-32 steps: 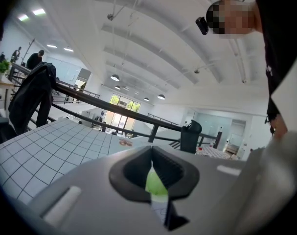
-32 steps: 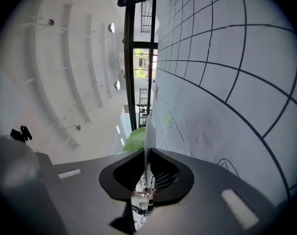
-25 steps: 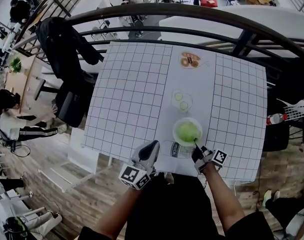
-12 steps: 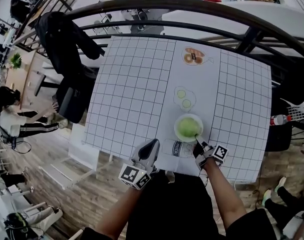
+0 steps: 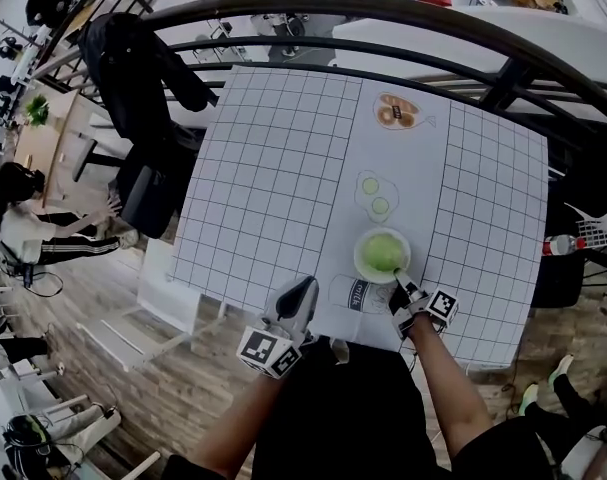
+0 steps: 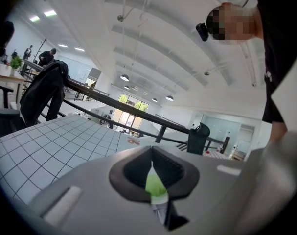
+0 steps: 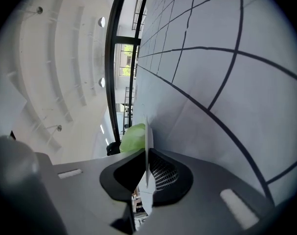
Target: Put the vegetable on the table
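A leafy green vegetable lies on a small white plate on the gridded table, near its front edge. My right gripper is shut on the plate's near rim. In the right gripper view the thin white plate runs edge-on between the jaws of the right gripper, and the vegetable shows just beyond. My left gripper hovers at the table's front edge, left of the plate, shut with nothing held. In the left gripper view the left gripper shows a sliver of green through its slit.
A white paper strip down the table carries printed pictures: orange rounds, cucumber slices and a can. A black railing curves behind the table. A chair with a black jacket stands at the left.
The head view has shifted slightly. The plate, the vegetable and both grippers stay in about the same places relative to the table.
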A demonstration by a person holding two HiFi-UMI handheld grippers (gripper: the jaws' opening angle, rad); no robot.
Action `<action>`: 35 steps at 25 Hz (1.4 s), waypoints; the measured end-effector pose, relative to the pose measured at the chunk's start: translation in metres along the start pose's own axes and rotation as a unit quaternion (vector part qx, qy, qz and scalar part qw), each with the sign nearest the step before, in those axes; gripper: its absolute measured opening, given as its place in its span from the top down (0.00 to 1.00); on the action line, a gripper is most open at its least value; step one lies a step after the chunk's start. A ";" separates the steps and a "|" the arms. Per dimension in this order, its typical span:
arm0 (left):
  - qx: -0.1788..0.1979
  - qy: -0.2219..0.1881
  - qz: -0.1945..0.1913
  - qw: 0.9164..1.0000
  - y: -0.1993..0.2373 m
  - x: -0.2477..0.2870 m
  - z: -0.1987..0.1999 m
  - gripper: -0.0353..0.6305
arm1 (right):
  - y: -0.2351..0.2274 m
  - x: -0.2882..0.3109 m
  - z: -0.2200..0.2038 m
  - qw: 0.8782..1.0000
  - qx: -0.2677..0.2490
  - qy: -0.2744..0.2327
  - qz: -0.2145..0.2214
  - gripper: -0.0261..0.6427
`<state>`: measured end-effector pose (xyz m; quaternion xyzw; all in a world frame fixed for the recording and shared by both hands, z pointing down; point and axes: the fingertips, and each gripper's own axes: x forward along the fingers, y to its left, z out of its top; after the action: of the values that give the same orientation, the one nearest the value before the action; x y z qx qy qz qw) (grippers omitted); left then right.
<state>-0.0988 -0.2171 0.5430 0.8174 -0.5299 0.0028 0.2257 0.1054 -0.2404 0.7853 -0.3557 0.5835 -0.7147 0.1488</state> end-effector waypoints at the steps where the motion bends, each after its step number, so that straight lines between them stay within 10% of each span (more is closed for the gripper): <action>1: 0.002 0.001 0.001 1.000 0.000 -0.002 0.000 0.93 | 0.000 0.001 0.000 1.000 0.003 -0.002 0.003 0.93; 23: 0.040 -0.003 -0.037 0.998 -0.028 -0.017 0.003 0.93 | -0.015 -0.032 0.004 0.994 0.032 -0.083 -0.057 0.83; 35: 0.026 -0.003 -0.066 0.997 -0.039 -0.043 -0.018 0.93 | 0.038 -0.087 -0.013 0.992 -0.053 -0.112 -0.037 0.91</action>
<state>-0.0792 -0.1600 0.5341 0.8563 -0.4750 -0.0009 0.2030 0.1498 -0.1872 0.7194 -0.4626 0.5862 -0.6436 0.1677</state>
